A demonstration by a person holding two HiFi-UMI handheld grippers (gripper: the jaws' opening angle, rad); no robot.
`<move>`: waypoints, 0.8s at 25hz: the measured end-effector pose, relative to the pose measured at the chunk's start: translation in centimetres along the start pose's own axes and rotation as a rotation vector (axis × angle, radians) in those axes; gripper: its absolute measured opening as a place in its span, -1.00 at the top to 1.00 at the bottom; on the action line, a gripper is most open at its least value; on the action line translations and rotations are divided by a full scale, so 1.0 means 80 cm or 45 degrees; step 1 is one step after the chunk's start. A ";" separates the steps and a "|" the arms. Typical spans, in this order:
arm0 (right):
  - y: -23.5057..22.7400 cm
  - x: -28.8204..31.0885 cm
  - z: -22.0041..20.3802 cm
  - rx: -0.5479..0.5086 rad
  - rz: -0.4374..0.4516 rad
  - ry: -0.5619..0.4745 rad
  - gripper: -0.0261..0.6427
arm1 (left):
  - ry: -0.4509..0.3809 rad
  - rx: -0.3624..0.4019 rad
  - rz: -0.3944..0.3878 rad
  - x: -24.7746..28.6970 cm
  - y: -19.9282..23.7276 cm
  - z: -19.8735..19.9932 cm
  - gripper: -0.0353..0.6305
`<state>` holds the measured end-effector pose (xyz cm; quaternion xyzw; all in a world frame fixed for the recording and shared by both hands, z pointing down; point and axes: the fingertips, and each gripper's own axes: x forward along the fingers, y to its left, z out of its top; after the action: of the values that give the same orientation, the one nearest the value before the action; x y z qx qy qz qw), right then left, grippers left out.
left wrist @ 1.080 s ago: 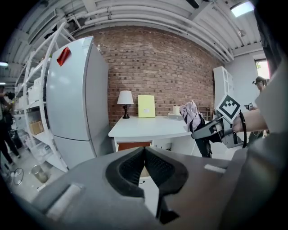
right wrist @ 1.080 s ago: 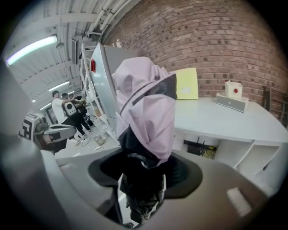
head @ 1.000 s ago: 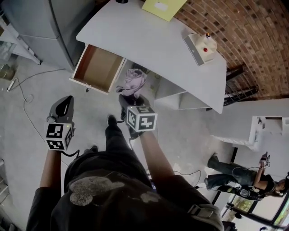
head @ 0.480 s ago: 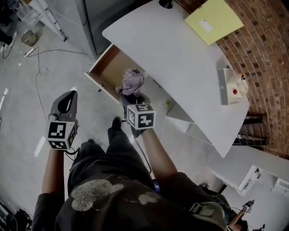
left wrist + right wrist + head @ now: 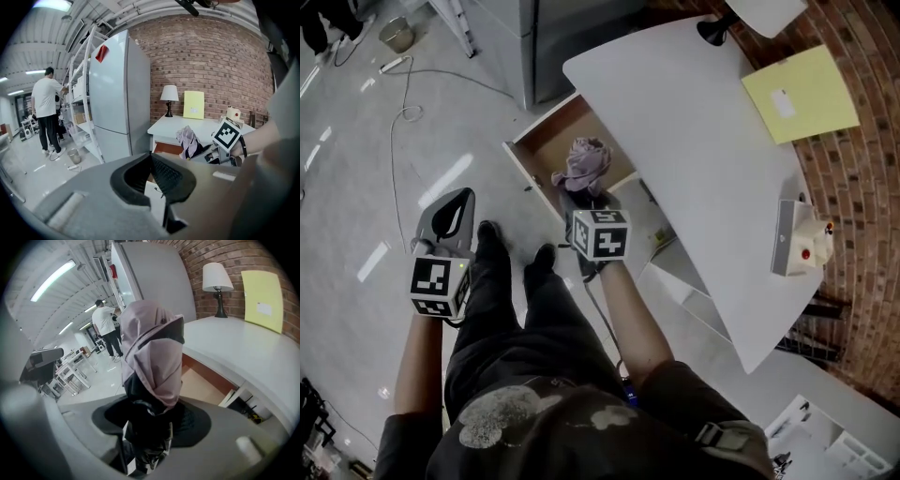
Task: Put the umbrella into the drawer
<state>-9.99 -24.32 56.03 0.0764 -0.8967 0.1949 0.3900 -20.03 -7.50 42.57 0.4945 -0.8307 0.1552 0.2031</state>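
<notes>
The folded pink-and-black umbrella stands upright in my right gripper, which is shut on its dark lower end. It hangs over the front part of the open wooden drawer under the white table. In the right gripper view the umbrella fills the middle, rising from the right gripper, with the drawer's bare bottom behind it. My left gripper hovers over the floor to the left of the drawer, its tips together with nothing between them. In the left gripper view, the left gripper points toward the drawer and the umbrella.
A grey fridge stands left of the table. On the table are a lamp, a yellow folder and a white box with a red button. A cable lies on the floor. A person stands far off by shelves.
My right gripper has carried the umbrella forward and down, from in front of the drawer to over its front part. The left gripper has shifted forward a little, still empty.
</notes>
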 end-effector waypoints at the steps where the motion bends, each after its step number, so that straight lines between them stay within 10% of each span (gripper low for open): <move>1: 0.000 0.008 0.000 -0.004 -0.002 0.009 0.19 | 0.005 -0.011 0.001 0.002 0.002 -0.006 0.86; 20: -0.052 0.156 -0.015 0.041 -0.190 0.142 0.19 | 0.066 -0.115 -0.142 0.148 0.075 -0.077 0.87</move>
<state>-16.56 -27.47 67.09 0.1383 -0.8622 0.1834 0.4514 -29.27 -10.90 53.45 0.5260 -0.8027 0.1186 0.2549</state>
